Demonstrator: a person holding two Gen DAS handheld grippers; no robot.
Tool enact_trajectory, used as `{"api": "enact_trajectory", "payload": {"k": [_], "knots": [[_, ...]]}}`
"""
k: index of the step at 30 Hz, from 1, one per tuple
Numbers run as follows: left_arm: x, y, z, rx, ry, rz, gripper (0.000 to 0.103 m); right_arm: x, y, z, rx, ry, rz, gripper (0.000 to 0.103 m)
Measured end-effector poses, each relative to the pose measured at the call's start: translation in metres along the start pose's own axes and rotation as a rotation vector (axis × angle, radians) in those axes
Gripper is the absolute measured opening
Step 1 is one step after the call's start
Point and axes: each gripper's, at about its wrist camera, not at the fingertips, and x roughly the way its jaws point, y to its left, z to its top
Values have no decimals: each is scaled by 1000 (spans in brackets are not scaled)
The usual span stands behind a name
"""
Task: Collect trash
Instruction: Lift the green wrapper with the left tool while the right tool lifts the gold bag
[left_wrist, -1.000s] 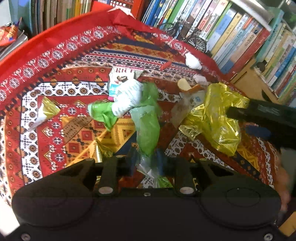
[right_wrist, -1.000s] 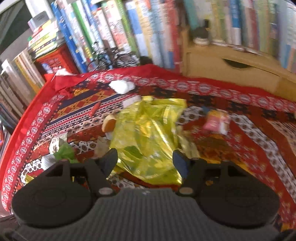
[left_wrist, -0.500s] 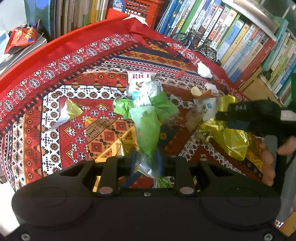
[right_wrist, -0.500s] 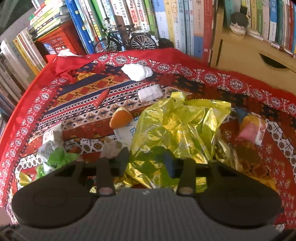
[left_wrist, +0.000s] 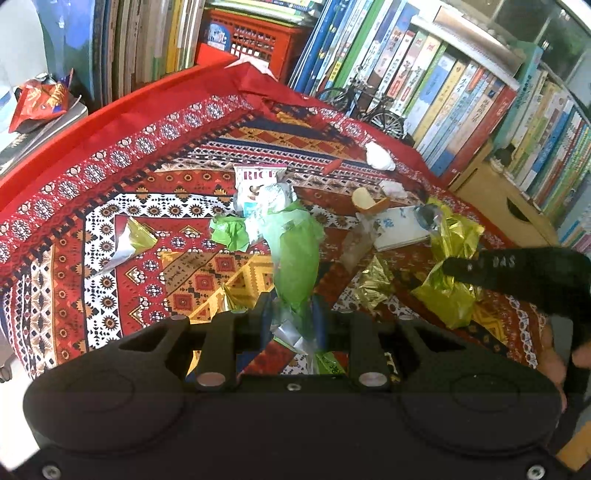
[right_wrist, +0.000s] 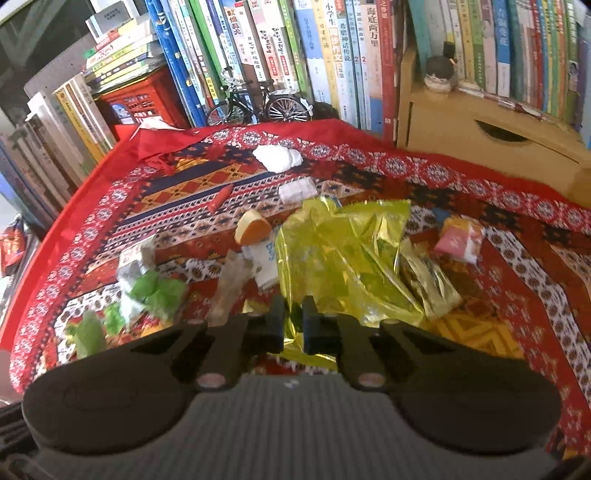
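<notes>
My left gripper (left_wrist: 291, 319) pinches the tail of a green plastic bag (left_wrist: 295, 254), which rises straight ahead of the fingers over the patterned cloth (left_wrist: 110, 221). My right gripper (right_wrist: 293, 325) has its fingers pressed nearly together on the near edge of a gold foil wrapper (right_wrist: 343, 258) spread just beyond them. Only my left camera shows the "RICE" packet (left_wrist: 258, 184) behind the bag, a silver-and-gold scrap (left_wrist: 129, 240) off to the left, and my right gripper's black body against the crumpled foil. Only my right camera shows a pink-and-yellow wrapper (right_wrist: 460, 238) beyond the foil to the right, and a wooden box (right_wrist: 480, 147) at the bookshelf. Both views catch the white tissue (right_wrist: 277, 157) and orange wedge (right_wrist: 253, 229) farther ahead.
</notes>
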Motion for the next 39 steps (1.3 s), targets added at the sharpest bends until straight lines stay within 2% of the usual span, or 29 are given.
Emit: {"api": "enact_trajectory", "payload": {"k": [3,4,5,7,11,15,18,24,25,27,28,29,31,32,34,39], "knots": [[-11,0,-4,-1,-19,0,22,-15,2,-11,-41,12,8,10],[-14,1,-5,-2,-23,-1,22,-19,3,-16,-71,7,-5,23],[-16,2,-7,0,-28,-2,22,-21,5,-21,-92,-2,-31,45],[-20,3,-10,6,-32,5,22,-17,6,-26,-118,-12,-60,68],[-23,9,-12,-4,-33,21,22,-4,7,-23,-103,-8,-71,76],[-19,16,-10,-16,-29,28,22,12,17,-16,-157,-19,-109,84],[-11,17,-7,-15,-21,41,22,29,25,-11,-209,-11,-138,85],[7,14,-4,-18,3,45,22,56,19,-1,-166,21,-132,84],[10,13,-4,-17,8,44,22,60,17,1,-158,29,-133,80],[14,10,-4,-15,15,40,22,66,12,2,-123,60,-118,56],[15,9,-5,-12,16,38,22,66,10,2,-105,61,-103,47],[17,8,-5,-8,17,37,22,64,9,2,-100,52,-95,42],[17,6,-5,-2,17,34,22,56,9,0,-105,27,-90,39],[17,5,-6,0,18,30,22,52,8,-1,-98,19,-84,28],[16,3,-7,5,18,20,22,40,6,-2,-85,0,-86,22],[3,-2,-10,37,9,-5,22,5,-4,-8,-31,-44,-71,20]]}}
